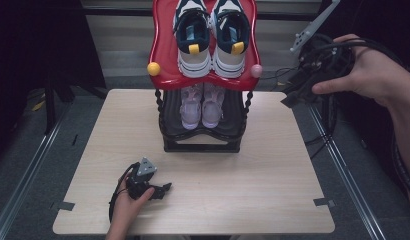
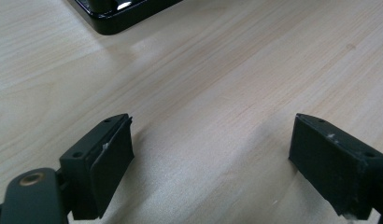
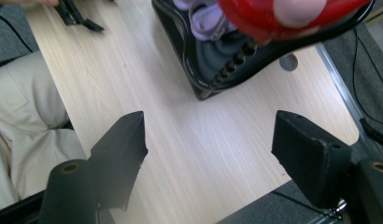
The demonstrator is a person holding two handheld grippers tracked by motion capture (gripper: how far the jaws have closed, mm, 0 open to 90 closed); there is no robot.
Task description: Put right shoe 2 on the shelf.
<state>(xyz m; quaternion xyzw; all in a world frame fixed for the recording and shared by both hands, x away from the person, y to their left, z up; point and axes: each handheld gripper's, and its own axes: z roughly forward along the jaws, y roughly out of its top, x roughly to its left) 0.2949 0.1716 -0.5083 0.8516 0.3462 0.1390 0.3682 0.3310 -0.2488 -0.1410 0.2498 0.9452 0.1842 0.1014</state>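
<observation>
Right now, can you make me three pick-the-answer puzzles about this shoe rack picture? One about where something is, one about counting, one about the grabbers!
1. Where are the purple shoes?
A. top red shelf
B. lower black shelf
C. bare table

2. How many shoes sit on the shoe rack?
A. two
B. three
C. four

3. How are the left gripper's jaws?
A. open, nothing between
B. shut on a shoe
C. shut on a cable

Answers:
1. B, they rest under the red shelf.
2. C, two navy-and-white sneakers above, two purple below.
3. A, bare table shows between the jaws.
</observation>
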